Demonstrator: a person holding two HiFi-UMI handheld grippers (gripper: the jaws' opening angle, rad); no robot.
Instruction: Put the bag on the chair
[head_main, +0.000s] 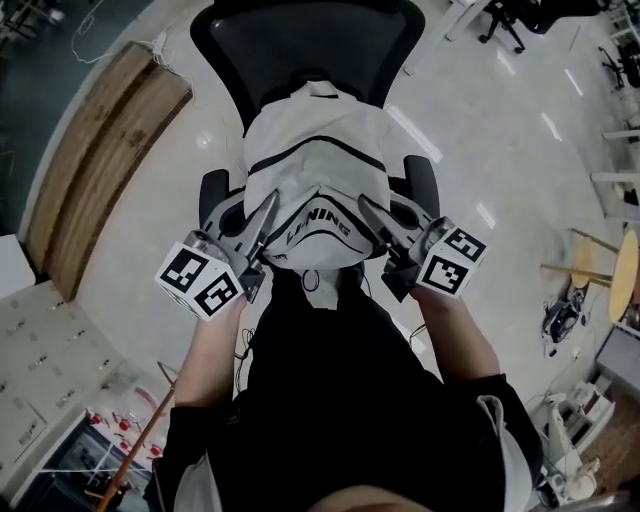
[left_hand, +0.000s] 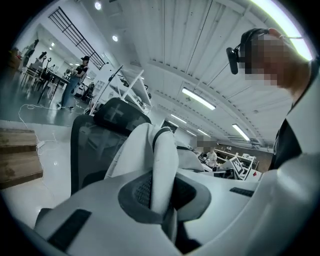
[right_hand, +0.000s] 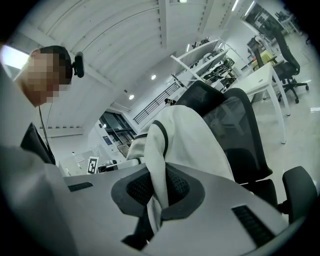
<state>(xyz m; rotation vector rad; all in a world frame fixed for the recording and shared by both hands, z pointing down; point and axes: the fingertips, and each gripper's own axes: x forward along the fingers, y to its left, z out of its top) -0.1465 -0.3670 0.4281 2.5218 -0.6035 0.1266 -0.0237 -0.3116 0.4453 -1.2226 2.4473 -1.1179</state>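
The white bag (head_main: 315, 160) lies against the black chair (head_main: 300, 35), between its armrests (head_main: 424, 185); left tool (head_main: 265, 230) and right tool (head_main: 378, 228) each pinch its fabric; open floor (head_main: 490, 150) surrounds.

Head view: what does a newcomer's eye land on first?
The white bag in the middle of the picture, sitting between the armrests of the black office chair and in front of its backrest. Next, the left gripper and right gripper with their marker cubes, each shut on a fold of the bag's fabric at its near corners.
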